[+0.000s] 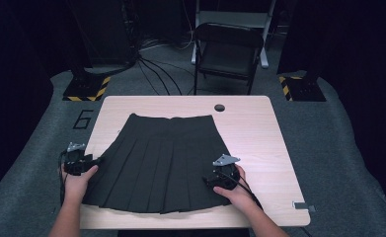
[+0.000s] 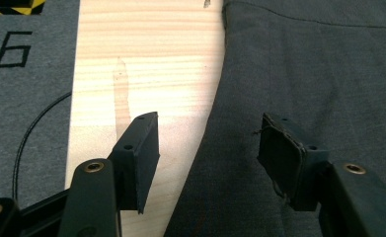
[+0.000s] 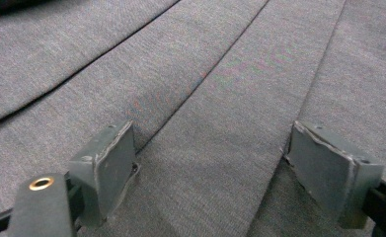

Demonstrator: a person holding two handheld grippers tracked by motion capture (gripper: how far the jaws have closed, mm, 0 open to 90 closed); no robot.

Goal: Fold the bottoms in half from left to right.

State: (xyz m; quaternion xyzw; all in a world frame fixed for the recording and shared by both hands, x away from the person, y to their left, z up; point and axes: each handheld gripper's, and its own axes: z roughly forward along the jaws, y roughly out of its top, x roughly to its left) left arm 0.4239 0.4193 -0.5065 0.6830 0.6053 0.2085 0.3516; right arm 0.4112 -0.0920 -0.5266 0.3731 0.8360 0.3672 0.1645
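Observation:
A dark pleated skirt lies flat on the wooden table, waistband toward the far side. My left gripper sits at the skirt's left edge, jaws open. In the left gripper view the left gripper straddles that edge, one pad over bare wood, the other over the skirt, with nothing pressed. My right gripper rests on the skirt's lower right part. Seen in the right gripper view, the right gripper is open, its pads down on the pleats of the skirt.
A cable hole lies near the table's far edge. A folding chair stands behind the table. Hazard-striped stand bases sit on the grey floor left and right, with a "6" mark at the left. A small metal clip is at the table's near right corner.

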